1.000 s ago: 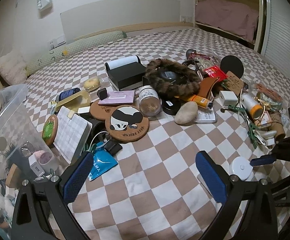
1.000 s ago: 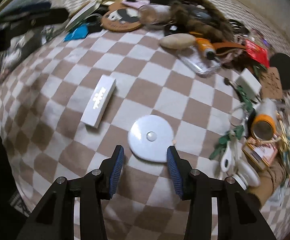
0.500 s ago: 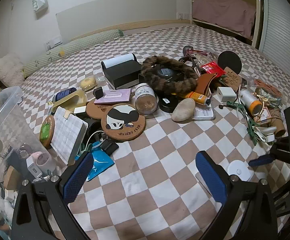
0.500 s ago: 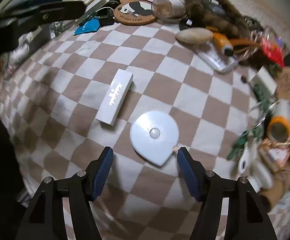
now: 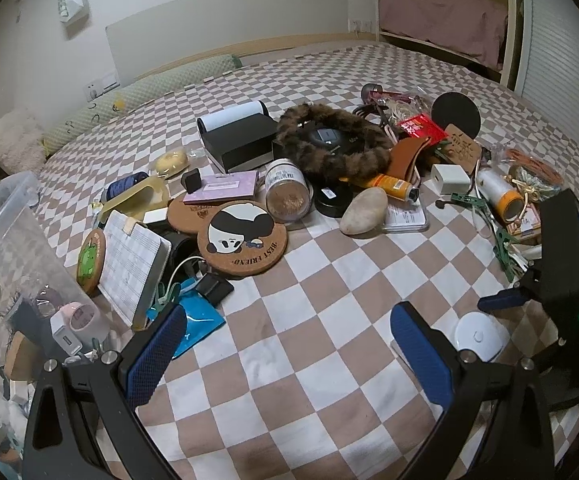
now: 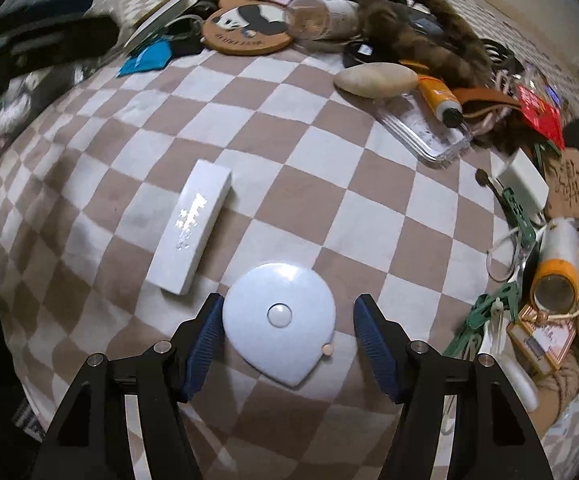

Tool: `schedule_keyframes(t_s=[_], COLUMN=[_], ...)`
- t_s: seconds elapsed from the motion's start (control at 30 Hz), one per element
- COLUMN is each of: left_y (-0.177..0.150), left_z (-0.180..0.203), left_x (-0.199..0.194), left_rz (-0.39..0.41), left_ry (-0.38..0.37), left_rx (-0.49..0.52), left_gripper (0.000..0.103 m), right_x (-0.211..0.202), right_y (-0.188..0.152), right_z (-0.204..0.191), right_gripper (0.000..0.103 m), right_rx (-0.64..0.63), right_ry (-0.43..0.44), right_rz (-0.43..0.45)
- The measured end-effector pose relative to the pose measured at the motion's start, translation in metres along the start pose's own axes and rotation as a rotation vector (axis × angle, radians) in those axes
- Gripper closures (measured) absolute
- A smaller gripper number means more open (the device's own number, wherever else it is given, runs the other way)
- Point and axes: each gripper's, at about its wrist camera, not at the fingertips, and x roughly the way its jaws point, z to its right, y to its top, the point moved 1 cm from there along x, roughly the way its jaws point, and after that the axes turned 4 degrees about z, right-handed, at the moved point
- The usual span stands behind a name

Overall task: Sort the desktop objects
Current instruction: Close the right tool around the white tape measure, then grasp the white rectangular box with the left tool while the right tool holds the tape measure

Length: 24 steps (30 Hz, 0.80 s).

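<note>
Smooth white teardrop tape measure (image 6: 279,314) lies flat on the checked bedspread (image 6: 329,208), between the spread pads of the right gripper (image 6: 289,340); left pad close, neither pressing. Glossy white box (image 6: 191,226) just beside. Left gripper (image 5: 285,354) spread, empty. Clutter pile beyond.

A bed covered in a brown-and-white checkered cloth (image 6: 289,184) carried everything. In the right wrist view, a flat round pale-blue tape measure (image 6: 279,316) lay at lower centre, a long white rectangular box (image 6: 191,226) just left of it, and a smooth beige oval stone (image 6: 375,78) at upper right. A round cork panda coaster (image 5: 243,238) lay mid-frame in the left wrist view.
</note>
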Motion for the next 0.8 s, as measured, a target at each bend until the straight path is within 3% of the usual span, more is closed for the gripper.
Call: schedule_keyframes(t_s=[0.07,0.2,0.47,0.63,0.8], left_y=[-0.001,-0.007,-0.028,-0.033,-0.031], left_z=[0.003,0.01,0.044,0.053,0.031], left_x=[0.002,0.008,0.034,0.04,0.04], left_rz=[-0.009,-0.052,-0.183,-0.208,-0.236], left_ry=[-0.006,-0.054,-0.128,-0.109,-0.074], left_rx=[0.007,0.001,0.039,0.07,0.008], left_gripper=[0.001,0.001,0.002,0.005,0.005], right_x=[0.001,0.001,0.001,0.005,0.018], right_y=[0.0,0.003,0.006,0.016,0.024], right_z=[0.0,-0.005,0.0,-0.012,-0.016], right_gripper=[0.037,0.05,0.05,0.05,0.05], right_rx=[0.02,0.027,0.091,0.099,0.13], right_ry=[0.002,0.009,-0.017,-0.002,0.069], right_rz=[0.005,0.003,-0.006,0.019,0.047])
